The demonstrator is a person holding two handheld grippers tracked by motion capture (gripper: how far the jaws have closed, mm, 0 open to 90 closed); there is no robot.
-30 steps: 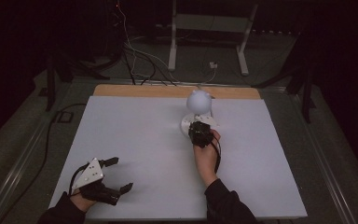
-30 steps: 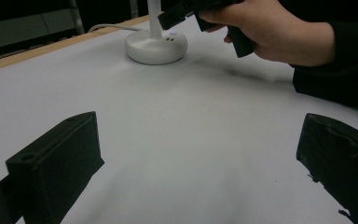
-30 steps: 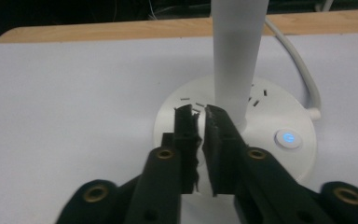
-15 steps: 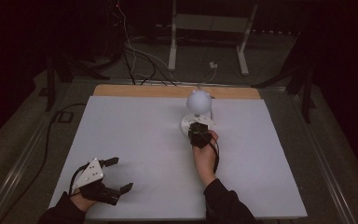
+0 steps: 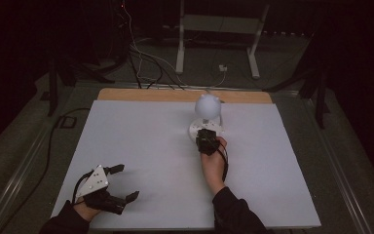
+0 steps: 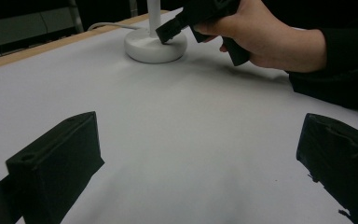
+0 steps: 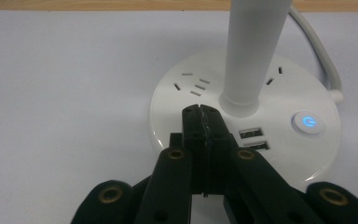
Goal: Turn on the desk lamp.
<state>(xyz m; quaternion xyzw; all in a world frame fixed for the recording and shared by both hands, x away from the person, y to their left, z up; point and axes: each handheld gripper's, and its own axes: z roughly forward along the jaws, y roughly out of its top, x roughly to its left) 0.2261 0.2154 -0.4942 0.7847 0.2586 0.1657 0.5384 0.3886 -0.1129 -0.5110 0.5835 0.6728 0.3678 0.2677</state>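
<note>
The right gripper [image 7: 201,112], its two black jaws pressed together with nothing between them, rests its tip on the round white base [image 7: 261,93] of a desk lamp [image 5: 207,105], just in front of the lamp's upright white stem [image 7: 254,51]. Beside the tip sit two USB ports [image 7: 251,138]; a power button [image 7: 307,122] ringed in blue light lies farther along the base, and socket slots [image 7: 193,86] dot its top. The lamp stands at the far middle of the white table [image 5: 141,146], its cord [image 7: 321,60] trailing toward the wooden edge [image 5: 151,94]. Well apart, at the near left corner, the left gripper [image 5: 126,181] rests with jaws spread wide over bare tabletop.
</note>
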